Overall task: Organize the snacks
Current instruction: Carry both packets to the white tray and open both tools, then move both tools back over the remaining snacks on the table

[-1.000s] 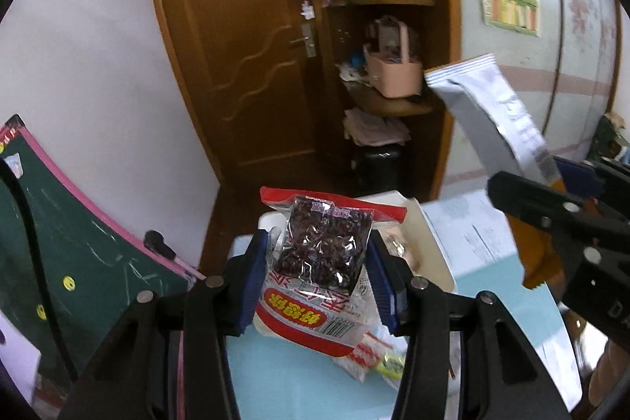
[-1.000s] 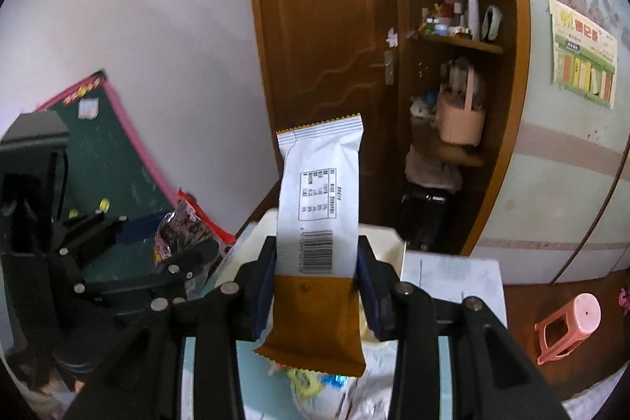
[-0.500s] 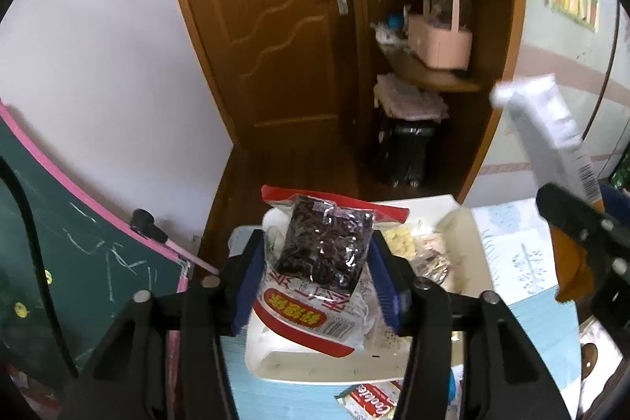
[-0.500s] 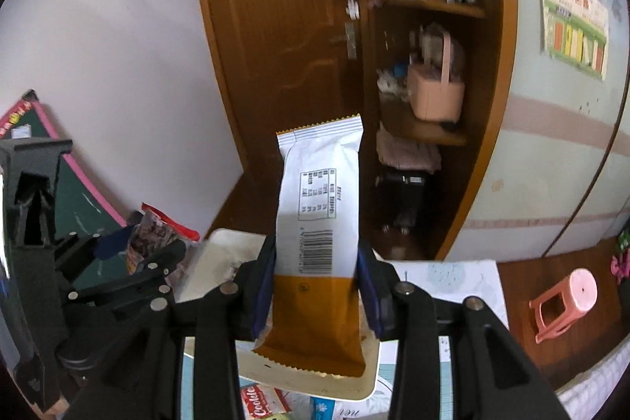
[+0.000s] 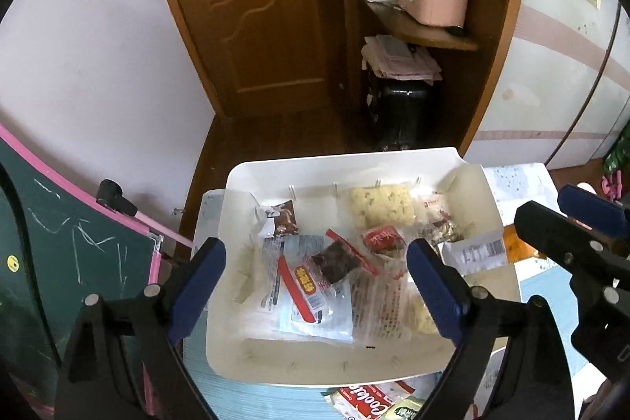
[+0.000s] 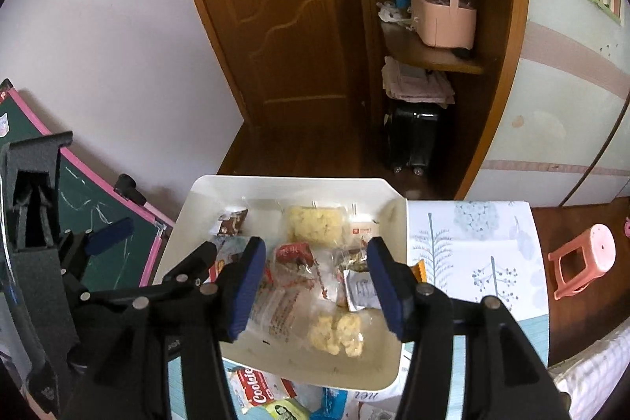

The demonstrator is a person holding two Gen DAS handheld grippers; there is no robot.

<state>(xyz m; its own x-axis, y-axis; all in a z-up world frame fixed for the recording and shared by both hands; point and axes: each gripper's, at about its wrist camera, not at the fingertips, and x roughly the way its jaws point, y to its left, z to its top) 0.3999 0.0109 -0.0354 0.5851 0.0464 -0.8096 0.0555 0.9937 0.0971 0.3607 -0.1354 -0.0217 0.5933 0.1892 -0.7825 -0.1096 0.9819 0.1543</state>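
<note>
Hovering over the white tray [image 5: 252, 180], left gripper [image 5: 315, 280] and right gripper [image 6: 315, 288] gape wide, empty. Orange-white bar [image 6: 360, 288] (half hidden by finger) leans at tray's right wall.

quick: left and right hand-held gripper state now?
Left hand-held gripper: open, empty, above the tray.
Right hand-held gripper: open, empty.

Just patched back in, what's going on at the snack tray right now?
Both hand-held grippers hang open and empty above the white tray. The left gripper is over the date packet with the red band, which lies in the tray on other wrappers. The right gripper is over the tray's right side, where the white-and-orange bar leans across the rim. A Cookie packet lies outside on the table, in front of the tray.
</note>
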